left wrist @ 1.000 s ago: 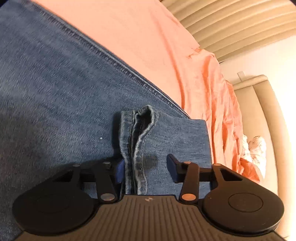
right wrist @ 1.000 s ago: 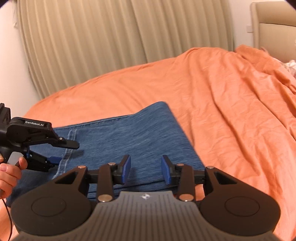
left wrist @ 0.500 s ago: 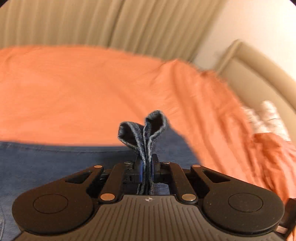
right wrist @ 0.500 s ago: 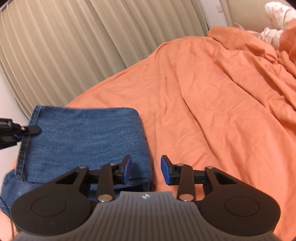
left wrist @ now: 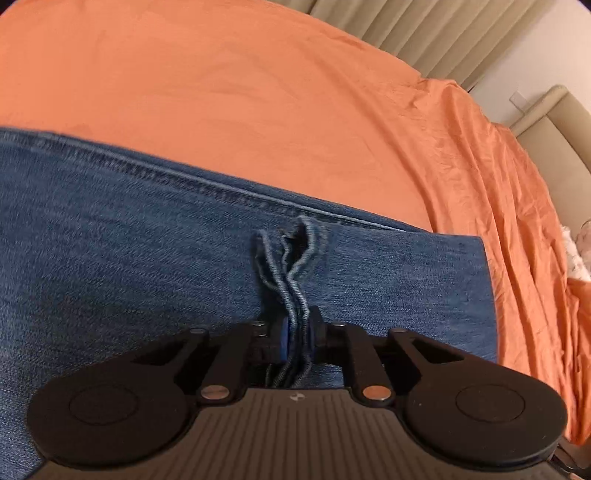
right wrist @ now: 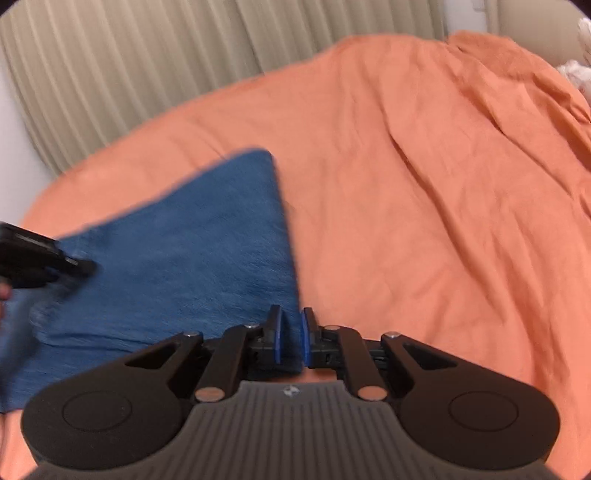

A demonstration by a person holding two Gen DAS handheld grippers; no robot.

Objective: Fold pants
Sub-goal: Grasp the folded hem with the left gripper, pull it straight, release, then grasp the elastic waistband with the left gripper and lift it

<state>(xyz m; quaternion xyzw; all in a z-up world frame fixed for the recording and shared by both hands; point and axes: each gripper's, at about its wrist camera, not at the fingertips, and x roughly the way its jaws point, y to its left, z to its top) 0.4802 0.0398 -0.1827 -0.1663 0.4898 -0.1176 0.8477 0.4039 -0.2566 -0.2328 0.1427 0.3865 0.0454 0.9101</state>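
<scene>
You're clamping your left gripper [left wrist: 297, 334] down on a bunched fold of the blue denim pants [left wrist: 147, 266], its blue pads [left wrist: 283, 339] pressing the stitched hem edges from both sides; those jaws have just been easing slightly apart, yet the cloth is sitting tight between them. The pants are lying spread flat on the orange bedsheet [left wrist: 258, 92], with the sheet running out beyond their seam toward the beige pleated curtain [left wrist: 424, 33]. Over on the other side, your right gripper [right wrist: 290, 338] is sitting at the near corner of the pants [right wrist: 184, 258] on that same sheet [right wrist: 424, 184]. Its jaws have just been closing and are standing narrow now, with the denim edge between them; whether the pads are actually biting is hard to tell through the blur. Your left gripper [right wrist: 40, 260] is showing at the pants' far left edge.
</scene>
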